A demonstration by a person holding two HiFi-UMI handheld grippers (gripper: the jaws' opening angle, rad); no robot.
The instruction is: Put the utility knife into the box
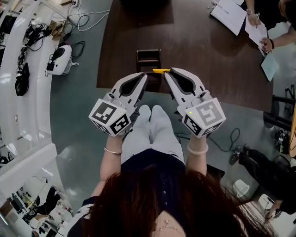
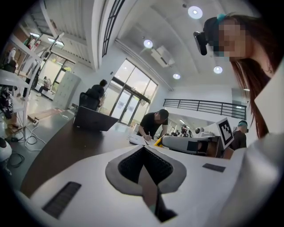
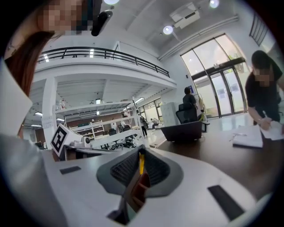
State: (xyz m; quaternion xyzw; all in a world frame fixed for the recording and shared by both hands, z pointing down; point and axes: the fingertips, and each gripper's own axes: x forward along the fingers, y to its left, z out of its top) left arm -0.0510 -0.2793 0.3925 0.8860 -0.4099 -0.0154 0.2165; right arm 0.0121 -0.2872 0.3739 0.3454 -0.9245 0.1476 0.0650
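A small dark brown open box (image 1: 148,59) stands on the brown table (image 1: 208,69), close to its near edge. A yellow utility knife (image 1: 160,71) is held level just in front of the box, and my right gripper (image 1: 169,71) is shut on its right end. In the right gripper view the knife (image 3: 141,163) shows as a thin yellow strip between the closed jaws of my right gripper (image 3: 141,153). My left gripper (image 1: 146,76) hovers beside the knife's left end, shut on nothing. The left gripper view shows its jaws (image 2: 143,148) together, with the right gripper (image 2: 191,144) off to the right.
Papers (image 1: 230,14) lie at the table's far right, where people's hands (image 1: 266,44) write. An open laptop (image 2: 94,119) sits on the table's far side. On the floor at left are a white device (image 1: 60,59), cables and a white shelf (image 1: 27,92).
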